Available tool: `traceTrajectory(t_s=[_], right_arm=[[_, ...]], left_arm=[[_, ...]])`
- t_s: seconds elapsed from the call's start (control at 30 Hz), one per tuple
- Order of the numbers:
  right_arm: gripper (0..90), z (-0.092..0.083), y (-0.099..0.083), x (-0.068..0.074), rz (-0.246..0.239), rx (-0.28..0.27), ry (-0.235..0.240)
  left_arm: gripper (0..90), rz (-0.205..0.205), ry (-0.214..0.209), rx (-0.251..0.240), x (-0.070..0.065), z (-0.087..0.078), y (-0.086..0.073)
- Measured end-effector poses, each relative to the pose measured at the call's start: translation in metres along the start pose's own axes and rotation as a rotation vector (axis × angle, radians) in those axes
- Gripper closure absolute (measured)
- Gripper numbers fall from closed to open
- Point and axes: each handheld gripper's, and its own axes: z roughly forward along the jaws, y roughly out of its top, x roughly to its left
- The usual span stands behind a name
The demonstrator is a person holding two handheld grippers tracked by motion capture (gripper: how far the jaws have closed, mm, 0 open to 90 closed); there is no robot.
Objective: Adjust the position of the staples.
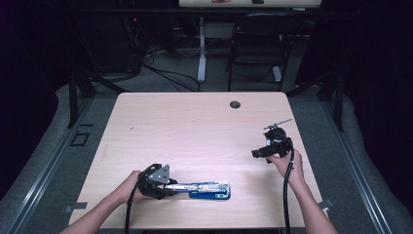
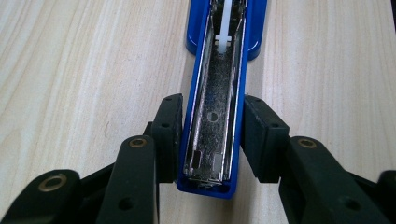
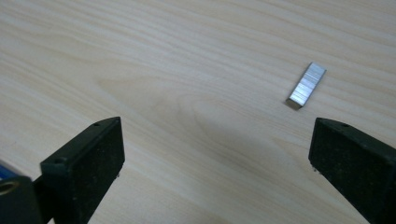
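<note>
Clamping the blue stapler, left fingers press; right fingers gape wide, empty.

- The stapler runs off the top edge of the left gripper view, so its far end is cut off there.
- In the high view the staples are too small to make out (the right gripper view gives them plainly,).
- The right gripper is dark against its hand in the high view; its jaw tips blur together.
- Both forearms leave the high view at the bottom edge.
- Things on the far desk are cropped by the top edge.
</note>
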Motion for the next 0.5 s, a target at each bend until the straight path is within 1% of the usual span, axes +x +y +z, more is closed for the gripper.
traceTrajectory(t_s=[0.1,0.13,0.17,0.2,0.23,0.27,0.33,0.4,0.5], right_arm=[[0.9,0.002,0.001,-0.007,0.029,-0.007,-0.018],[1.2,0.003,0.001,-0.009,0.045,-0.012,-0.023],[2.3,0.003,0.001,-0.012,0.048,-0.012,-0.03],[4.8,0.004,0.002,-0.015,0.055,-0.019,-0.043],[9.6,0.004,0.002,-0.017,0.067,-0.039,-0.058],[12.1,0.004,0.002,-0.02,0.078,-0.053,-0.066],[15.6,0.005,0.003,-0.026,0.107,-0.07,-0.069],[20.9,0.007,0.003,-0.032,0.127,-0.075,-0.078],[28.7,0.013,0.005,-0.039,0.14,-0.077,-0.097]], left_arm=[[61.2,-0.002,0.001,-0.001,0.0,0.0,0.0],[61.1,-0.004,0.002,-0.002,-0.001,0.0,0.0],[61.1,-0.003,0.002,-0.002,-0.001,0.0,-0.001],[61.1,-0.003,0.002,-0.001,-0.001,0.0,-0.001],[61.0,-0.004,0.001,-0.002,-0.001,0.0,-0.001],[61.0,-0.007,0.002,-0.004,-0.001,0.0,-0.001],[61.0,-0.009,0.005,-0.004,-0.001,0.0,-0.001],[60.9,-0.012,0.006,-0.005,-0.001,0.0,-0.001],[60.7,-0.019,0.008,-0.008,-0.002,0.0,-0.001]])
